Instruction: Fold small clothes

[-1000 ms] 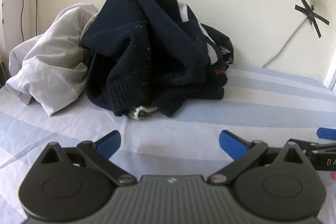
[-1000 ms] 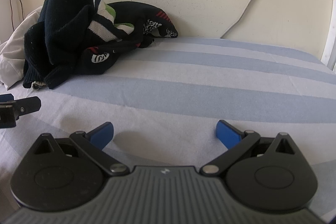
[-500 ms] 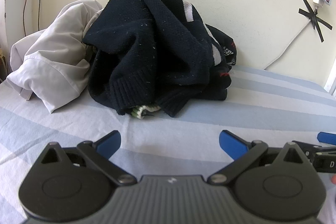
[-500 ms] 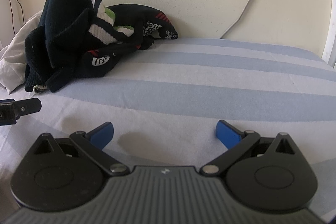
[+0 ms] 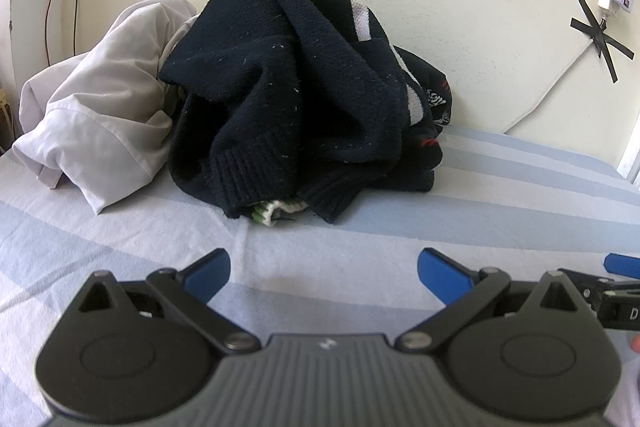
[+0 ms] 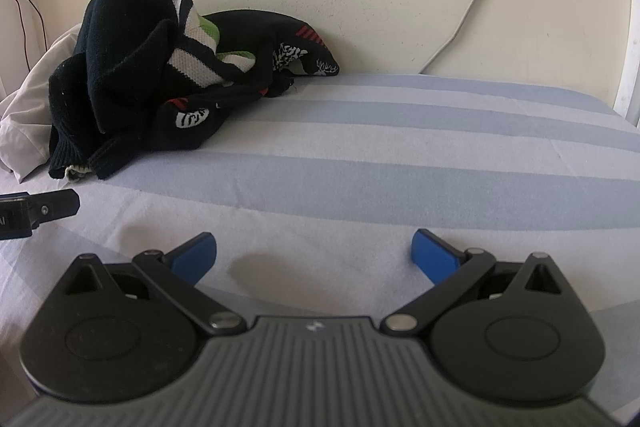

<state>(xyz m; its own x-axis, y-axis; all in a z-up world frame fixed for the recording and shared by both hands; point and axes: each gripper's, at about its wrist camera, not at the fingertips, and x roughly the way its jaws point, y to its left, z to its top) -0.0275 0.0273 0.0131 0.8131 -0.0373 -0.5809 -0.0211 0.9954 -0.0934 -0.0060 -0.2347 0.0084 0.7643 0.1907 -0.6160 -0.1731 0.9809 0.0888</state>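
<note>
Dark navy knit sweater: crumpled heap, unfolded, ribbed hem facing forward, white and green striped panels showing in folds; lies on bed straight ahead of left gripper, well ahead and left of right gripper. Dark patterned garment, white and red motifs, tangled under and behind sweater. Pale grey shirt: rumpled, touching sweater's left side, ahead-left of left gripper.

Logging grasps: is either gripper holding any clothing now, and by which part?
Nothing is held. The left gripper and right gripper are both open and empty, short of the dark navy knitted sweater.
</note>
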